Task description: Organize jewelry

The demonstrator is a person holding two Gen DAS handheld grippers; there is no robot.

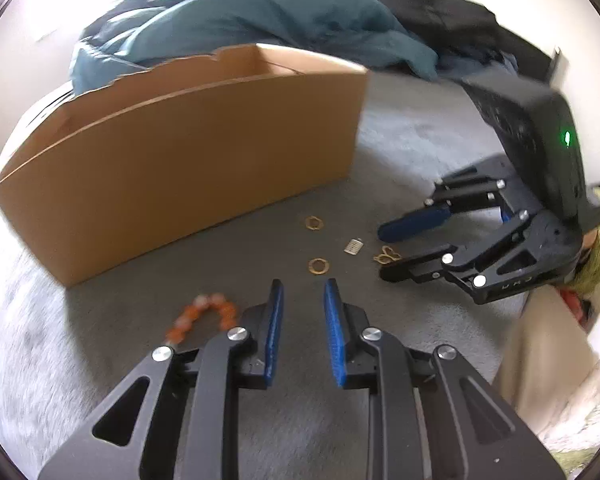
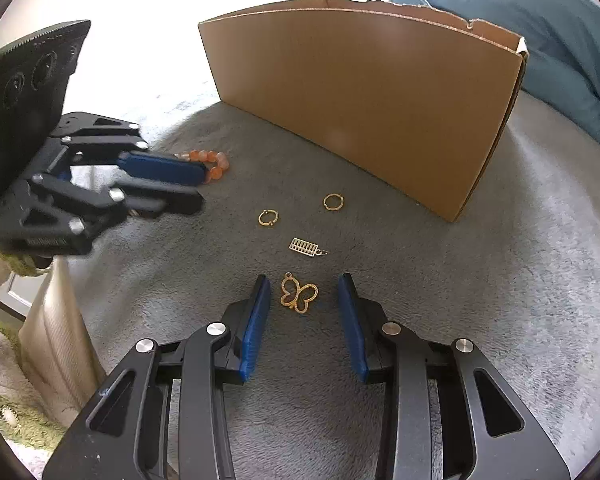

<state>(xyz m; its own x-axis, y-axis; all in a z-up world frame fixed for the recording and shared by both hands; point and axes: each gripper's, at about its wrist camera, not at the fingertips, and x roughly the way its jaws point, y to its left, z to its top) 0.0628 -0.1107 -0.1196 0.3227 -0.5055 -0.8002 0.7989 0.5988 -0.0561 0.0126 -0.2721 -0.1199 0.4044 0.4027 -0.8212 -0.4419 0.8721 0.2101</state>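
The right gripper [image 2: 304, 284] points down at the grey blanket [image 2: 500, 300] with its blue pads spread, and the gold butterfly pendant [image 2: 299, 298] lies flat between them, nearer the fingertips than the palm, touched by neither pad. Just ahead of the tips sits a small silver comb-like charm [image 2: 306, 247], and beyond that two gold rings: one [image 2: 268, 218] ahead and a little to the left, the other [image 2: 333, 201] ahead and slightly right. Farther ahead stands an open cardboard box [image 2: 364, 92] (its near wall faces the claw).

The left gripper [image 1: 302, 284] has its pads parted by a narrow gap with nothing in it. An orange beaded bracelet [image 1: 208, 314] lies on the blanket just to the left of its left finger; whether it touches is unclear from the blurred wrist view. The nearer gold ring [image 1: 319, 266] rests just ahead of its tips. A teal duvet [image 1: 260, 16] is heaped behind the box.
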